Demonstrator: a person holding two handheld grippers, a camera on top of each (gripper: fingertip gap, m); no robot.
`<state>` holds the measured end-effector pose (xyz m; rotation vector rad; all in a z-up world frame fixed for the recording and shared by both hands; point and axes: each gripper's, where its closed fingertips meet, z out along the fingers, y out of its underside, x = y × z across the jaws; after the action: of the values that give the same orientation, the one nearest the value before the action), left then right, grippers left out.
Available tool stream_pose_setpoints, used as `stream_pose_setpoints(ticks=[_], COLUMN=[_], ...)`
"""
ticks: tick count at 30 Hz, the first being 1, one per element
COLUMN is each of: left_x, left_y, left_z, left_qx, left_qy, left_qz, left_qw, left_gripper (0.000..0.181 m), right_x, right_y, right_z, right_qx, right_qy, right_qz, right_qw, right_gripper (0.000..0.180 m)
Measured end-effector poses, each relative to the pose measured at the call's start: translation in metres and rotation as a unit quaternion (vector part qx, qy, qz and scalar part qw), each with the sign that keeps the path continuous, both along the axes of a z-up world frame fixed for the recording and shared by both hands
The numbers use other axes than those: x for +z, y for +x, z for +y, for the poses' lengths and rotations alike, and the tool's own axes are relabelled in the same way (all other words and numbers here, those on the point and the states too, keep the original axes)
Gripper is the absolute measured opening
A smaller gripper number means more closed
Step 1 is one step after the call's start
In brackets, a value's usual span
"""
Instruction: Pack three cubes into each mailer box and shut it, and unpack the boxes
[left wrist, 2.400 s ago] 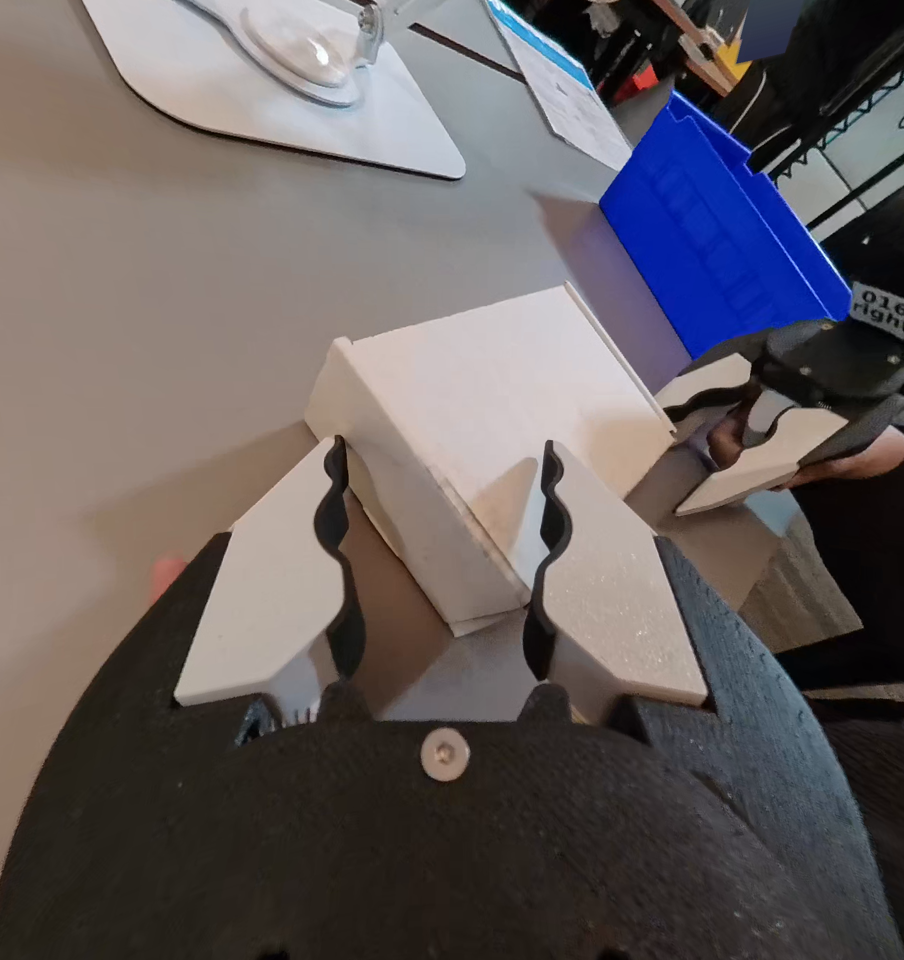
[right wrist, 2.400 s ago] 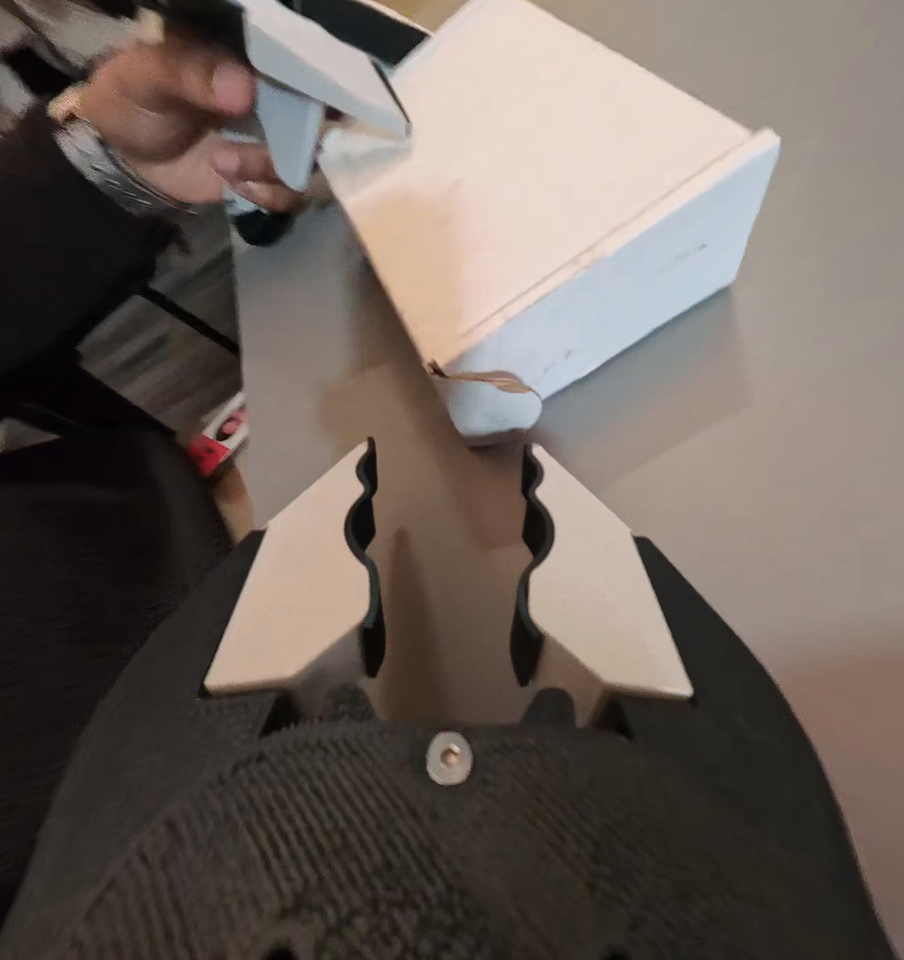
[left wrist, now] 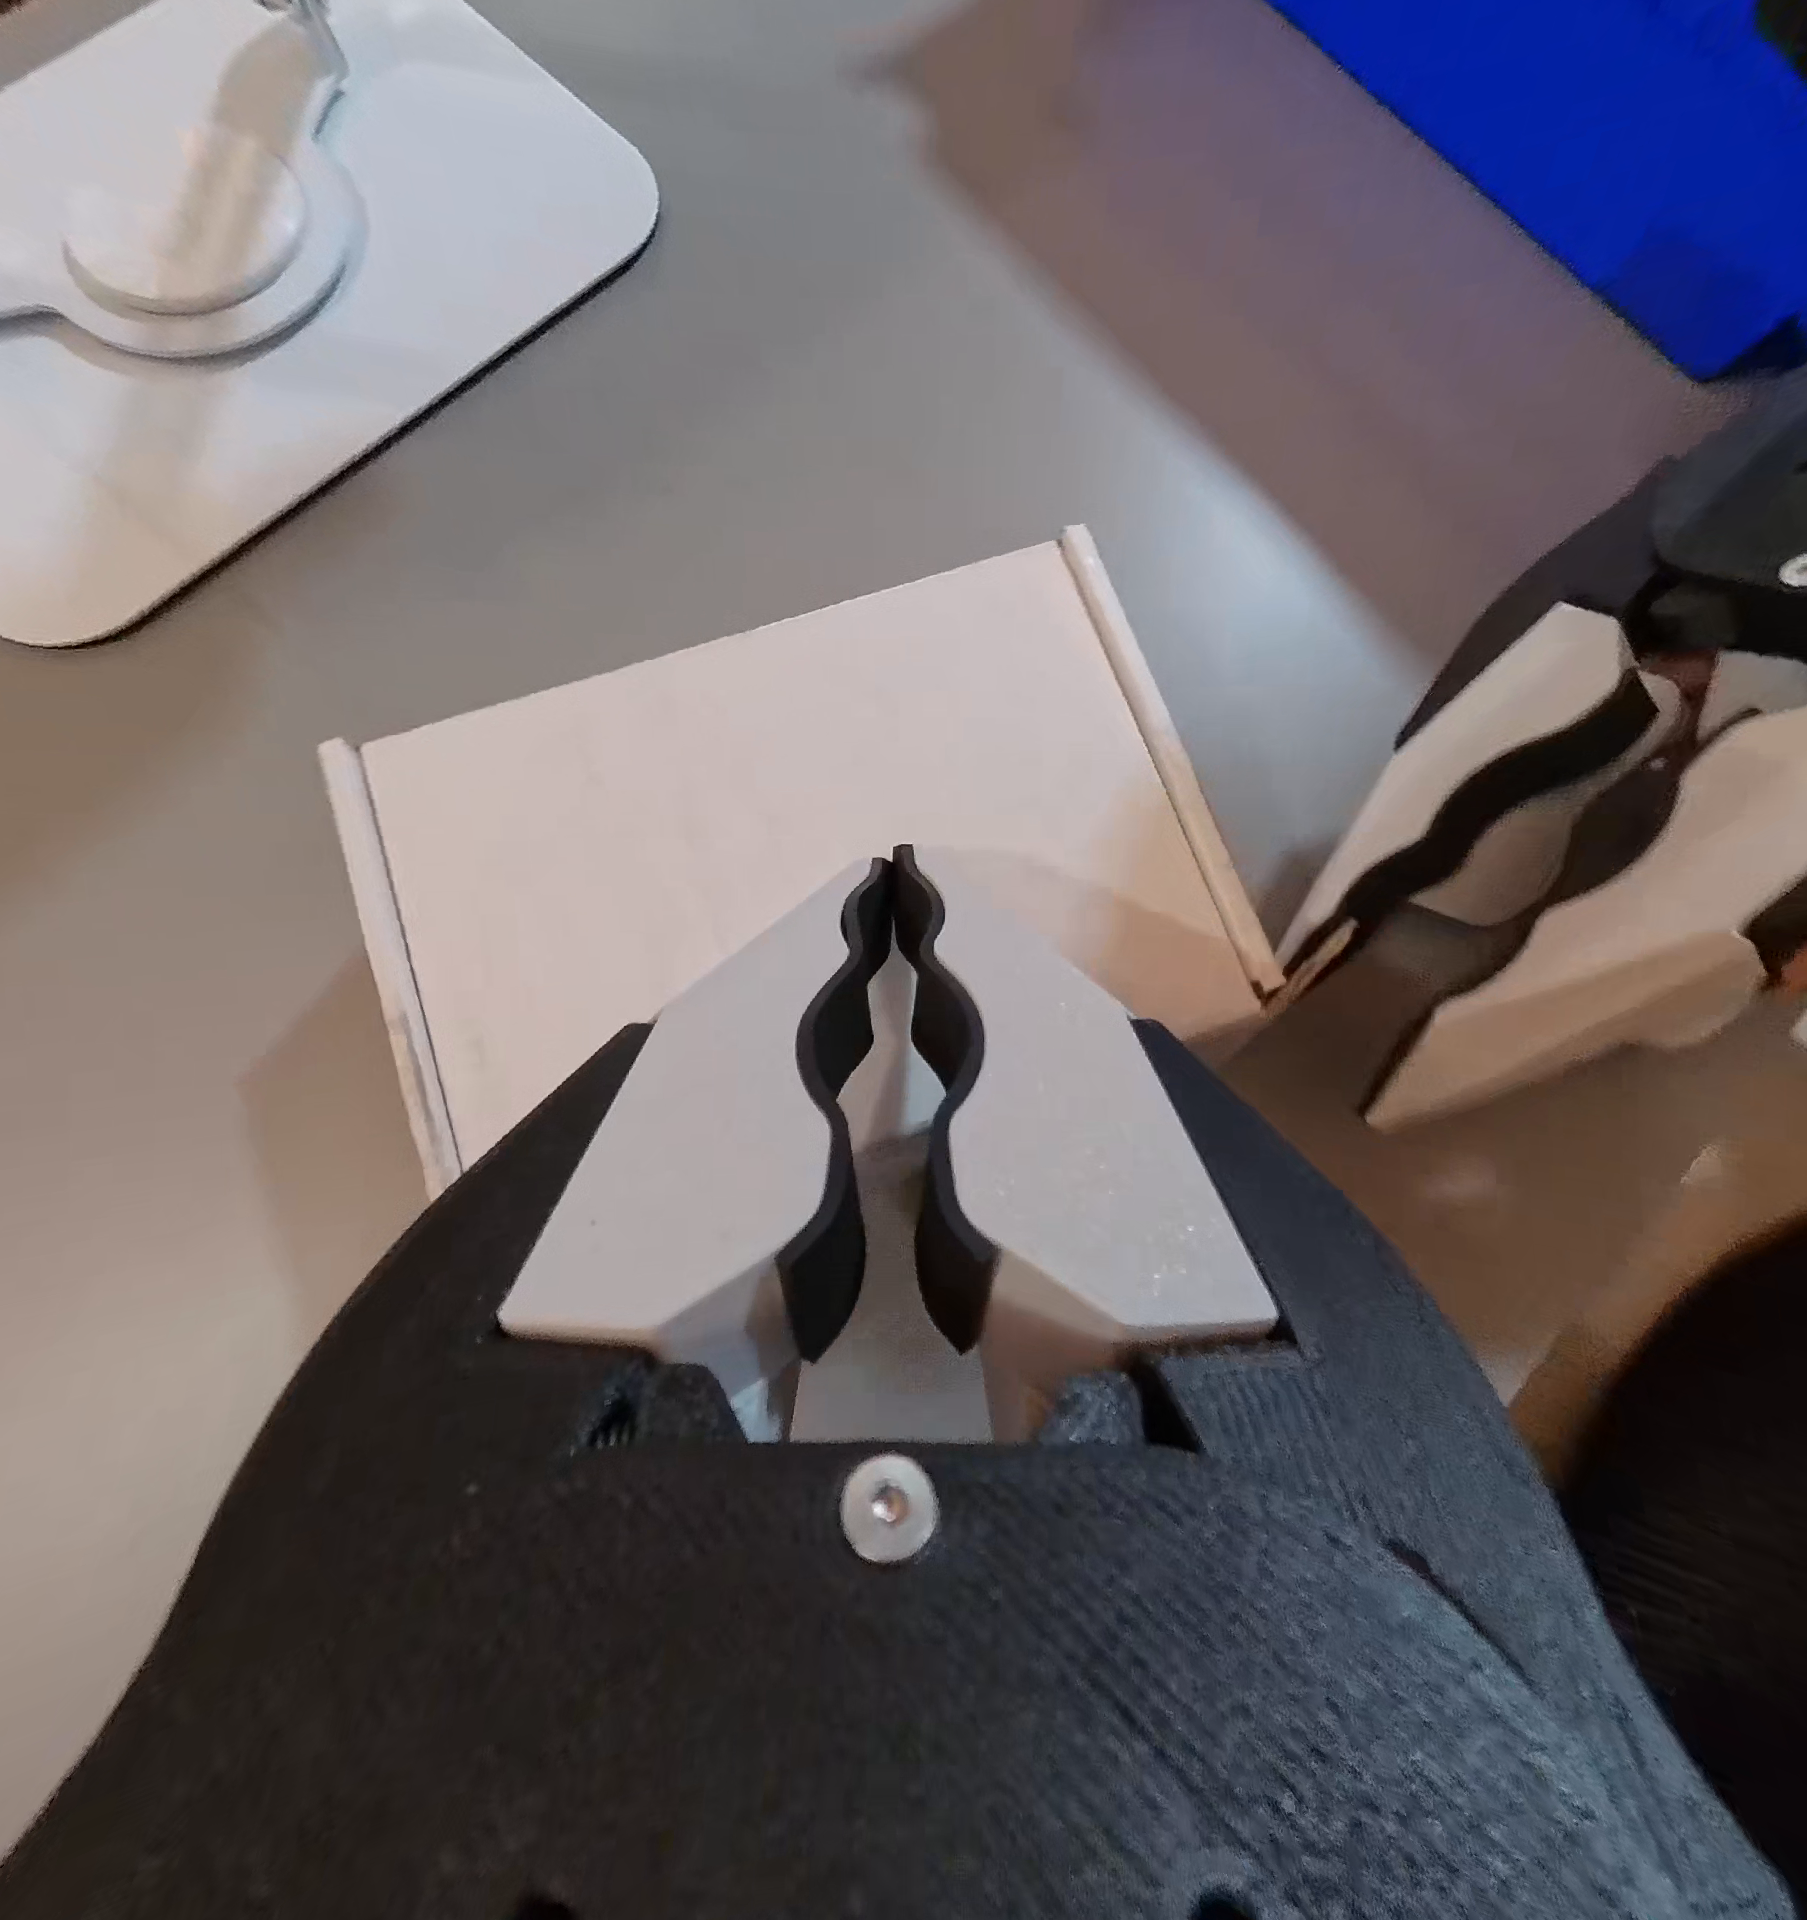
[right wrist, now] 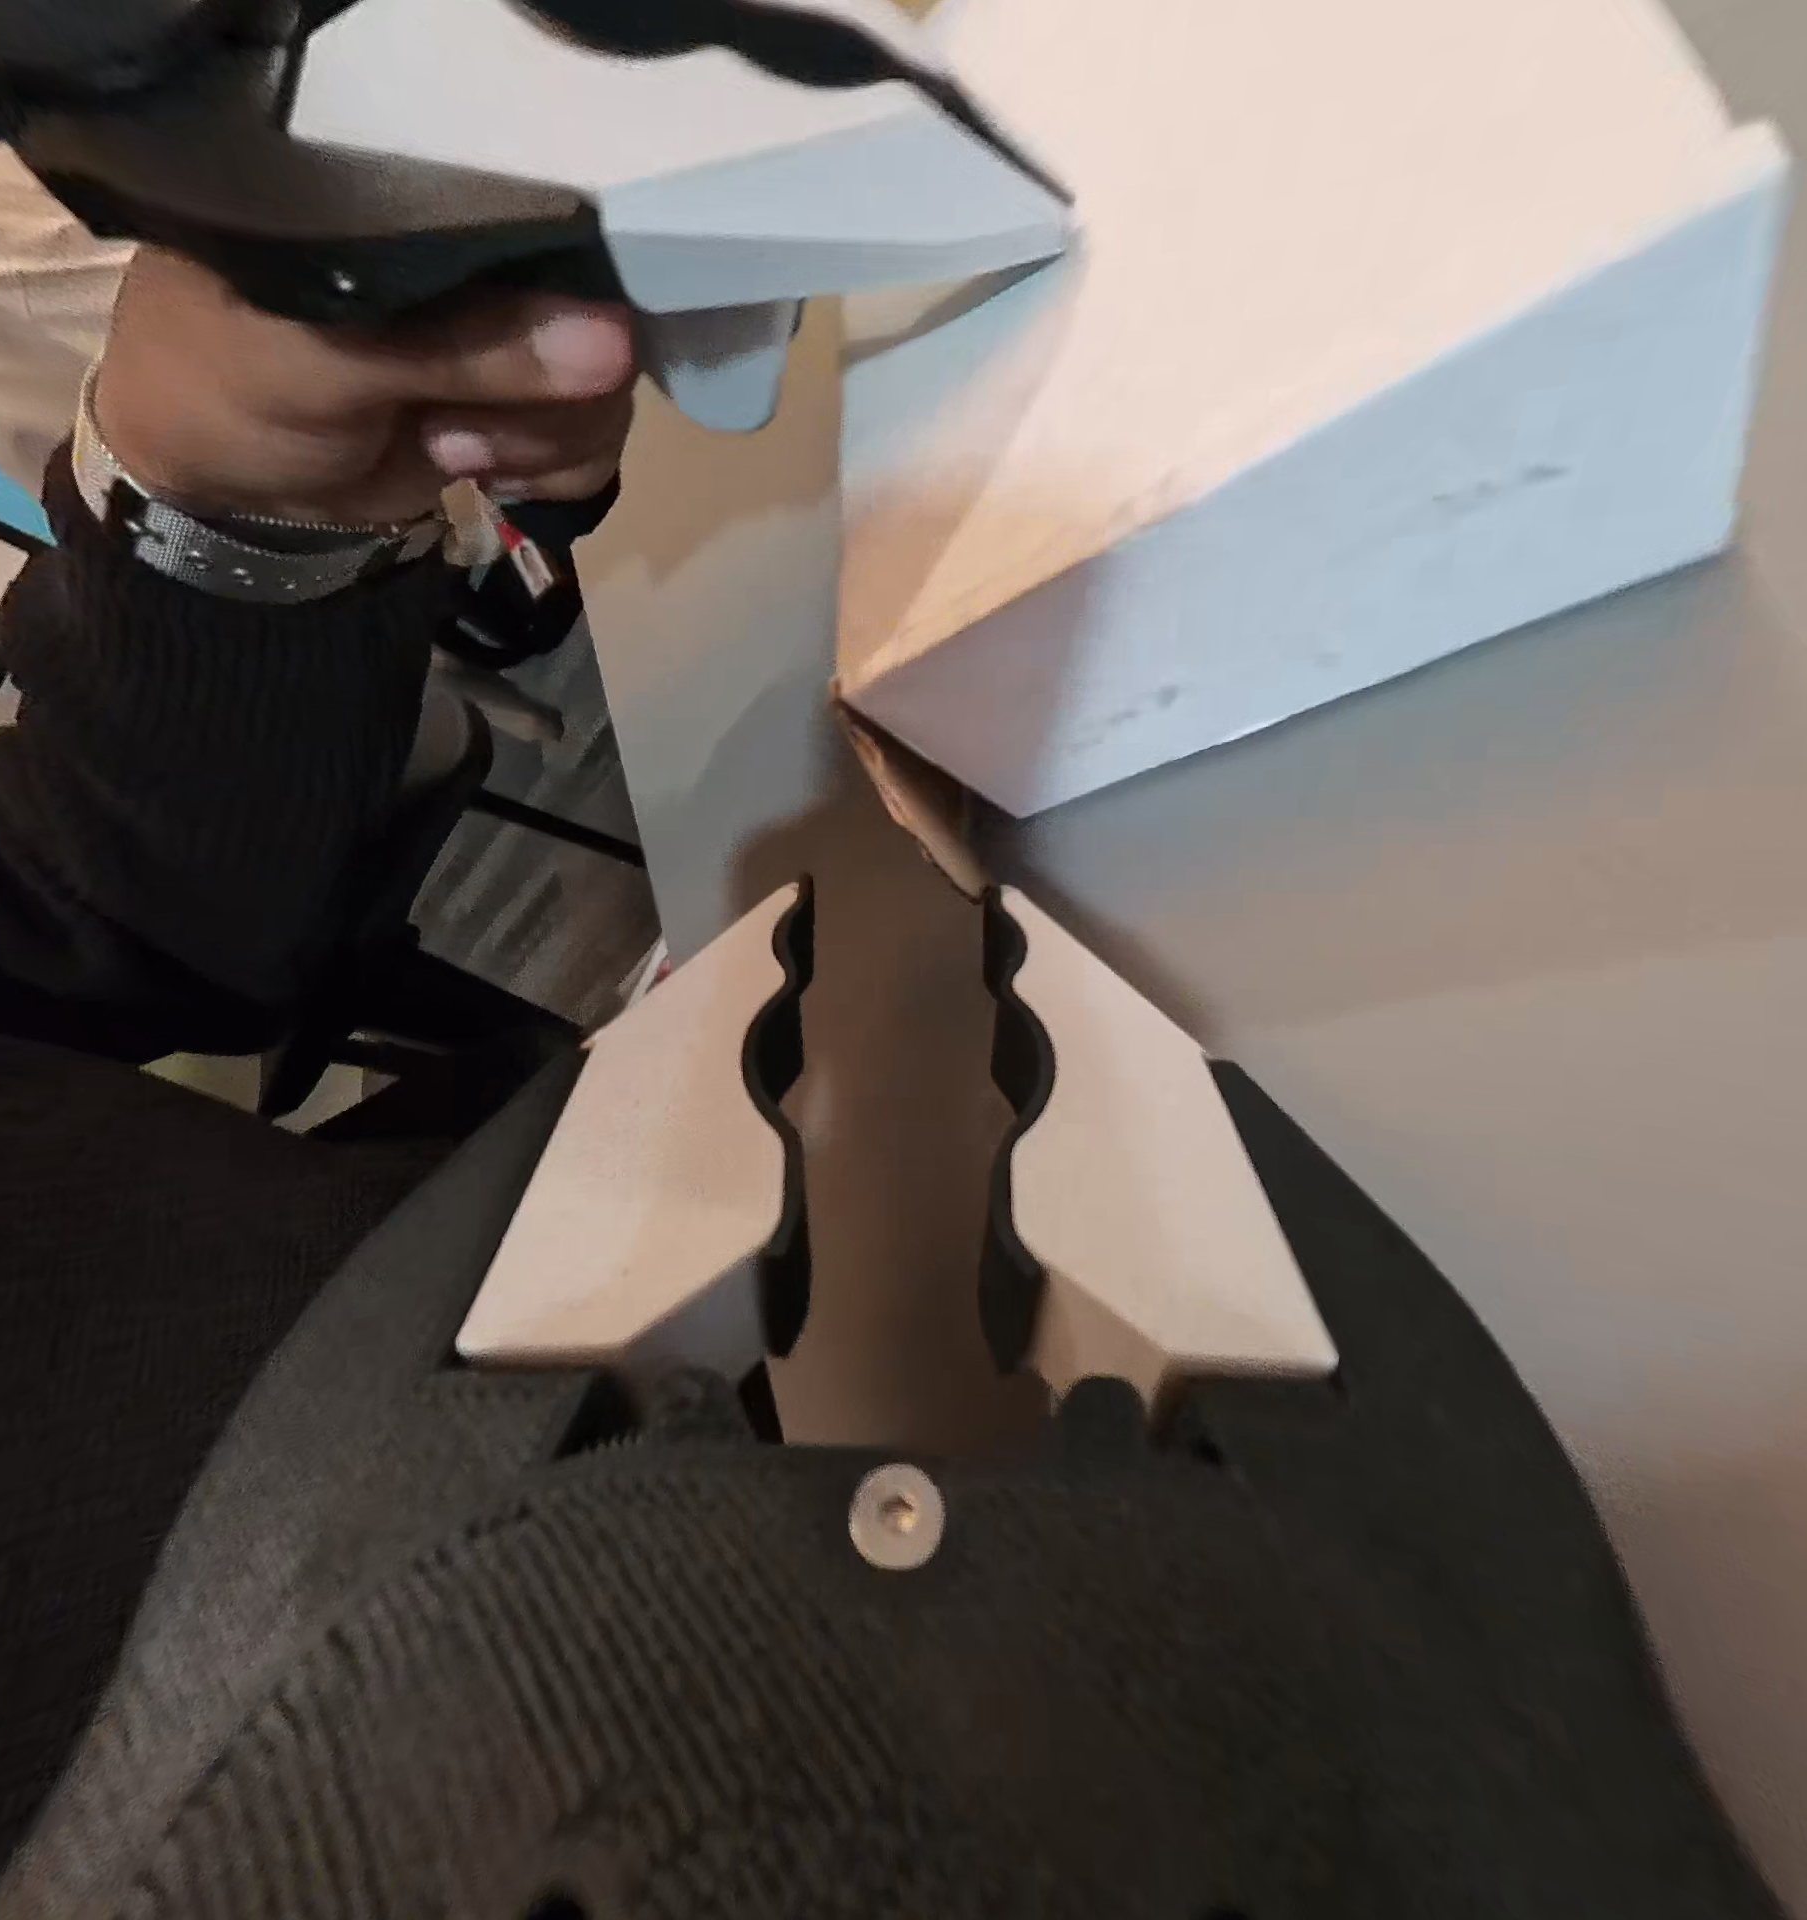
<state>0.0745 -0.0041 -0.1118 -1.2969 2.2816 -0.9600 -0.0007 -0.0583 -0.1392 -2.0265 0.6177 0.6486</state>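
Mailer box (left wrist: pixel 753 790), white and with its lid down, lies on the grey worktop (left wrist: pixel 151 1039) near its front edge. Above the lid hangs the left gripper (left wrist: pixel 894 857), its black-lined tips pressed together with nothing between them. The right gripper (right wrist: pixel 899 899) sits spread at the box's near right corner, one tip seemingly touching a brown flap there, though blur makes this uncertain. A blue bin (left wrist: pixel 1605 156) stands behind, and a white stand base (left wrist: pixel 255 343) sits toward the far left corner.
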Motion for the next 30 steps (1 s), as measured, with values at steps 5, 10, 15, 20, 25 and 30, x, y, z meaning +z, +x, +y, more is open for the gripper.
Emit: stream_pose_setpoints(ticks=[5,10,15,20,25,30], left_x=[0.002,0.01,0.034,0.009,0.0,-0.008], left_y=[0.001,-0.001,-0.018,-0.044,-0.038,-0.031], left_z=[0.0,0.007,0.023,0.03,0.069,0.068], left_qx=[0.0,0.019,0.054,0.102,0.158,0.143], left_qy=[-0.033,-0.138,-0.19,-0.083,-0.028,-0.177], left_qz=[-0.007,-0.044,-0.095,-0.137,-0.151,-0.079], left_qw=[0.999,0.989,0.976,0.982,0.976,0.971], left_gripper=[0.0,0.0,0.033,0.09,0.099,0.094], right_x=[-0.003,-0.003,0.01,0.028,0.032,0.018], right_y=[0.005,0.022,0.049,0.08,0.08,0.065], right_z=[0.004,-0.002,-0.012,-0.023,-0.024,-0.018], right_qx=[-0.025,-0.044,-0.091,-0.14,-0.145,-0.135], right_qy=[-0.023,-0.017,0.012,0.019,0.021,0.004], right_qz=[-0.047,-0.075,-0.098,-0.214,-0.228,-0.153], right_qw=[0.998,0.996,0.991,0.966,0.963,0.979], right_gripper=[0.03,0.028,0.035,0.043,0.048,0.052])
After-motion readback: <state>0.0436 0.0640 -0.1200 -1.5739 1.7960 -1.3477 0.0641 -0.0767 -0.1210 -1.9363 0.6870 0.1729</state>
